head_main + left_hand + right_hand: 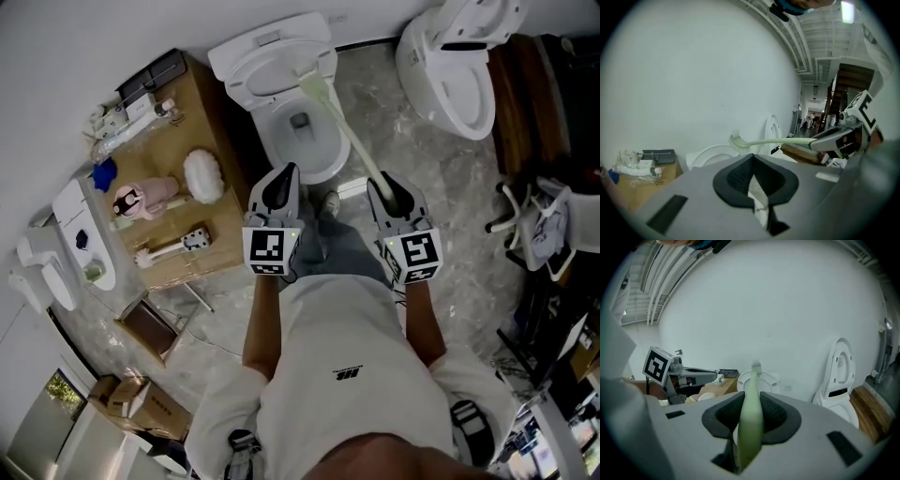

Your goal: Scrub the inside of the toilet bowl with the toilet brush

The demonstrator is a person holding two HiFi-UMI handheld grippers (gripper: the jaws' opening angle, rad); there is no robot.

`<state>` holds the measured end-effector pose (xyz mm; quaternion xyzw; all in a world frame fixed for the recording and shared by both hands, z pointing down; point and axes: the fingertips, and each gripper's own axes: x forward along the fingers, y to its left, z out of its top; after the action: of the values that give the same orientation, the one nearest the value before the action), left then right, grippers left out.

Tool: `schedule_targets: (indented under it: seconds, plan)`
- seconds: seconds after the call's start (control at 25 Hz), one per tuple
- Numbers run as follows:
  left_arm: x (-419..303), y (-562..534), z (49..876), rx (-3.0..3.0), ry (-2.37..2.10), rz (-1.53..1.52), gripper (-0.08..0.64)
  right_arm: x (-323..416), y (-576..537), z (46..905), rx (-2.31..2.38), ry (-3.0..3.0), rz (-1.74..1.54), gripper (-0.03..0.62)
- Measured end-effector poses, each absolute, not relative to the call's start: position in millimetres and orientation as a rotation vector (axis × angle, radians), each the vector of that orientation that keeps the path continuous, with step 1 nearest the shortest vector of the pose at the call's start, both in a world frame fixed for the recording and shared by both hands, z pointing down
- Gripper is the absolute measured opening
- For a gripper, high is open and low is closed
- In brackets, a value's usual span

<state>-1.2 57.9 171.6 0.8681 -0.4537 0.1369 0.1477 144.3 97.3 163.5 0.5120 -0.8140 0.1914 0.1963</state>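
The white toilet (pixel 292 141) stands ahead of me with its lid (pixel 272 58) raised. My right gripper (pixel 386 187) is shut on the handle of a pale green toilet brush (pixel 345 131). The brush slants up and left, and its head (pixel 314 82) hangs over the rear of the bowl. In the right gripper view the handle (pixel 751 423) is clamped between the dark pads and the head (pixel 756 365) points at the toilet (pixel 761 379). My left gripper (pixel 281 178) is shut on nothing, level with the bowl's front left. The left gripper view shows the brush (pixel 764 141) in the air above the seat.
A brown table (pixel 211 246) at the left carries a white fluffy scrubber (pixel 203 175), a pink item (pixel 145 199) and a small brush (pixel 173 247). A second toilet (pixel 459 66) stands at the back right. Racks and clutter (pixel 544 225) line the right side.
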Motion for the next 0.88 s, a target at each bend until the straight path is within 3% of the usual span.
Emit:
schedule_targets:
  seconds: [0.88]
  plan:
    - [1.1, 34.3, 320.2, 2.385, -1.148, 0.489, 0.009, 134.6, 73.7, 302.1, 1.307, -2.144, 0.675, 0.094]
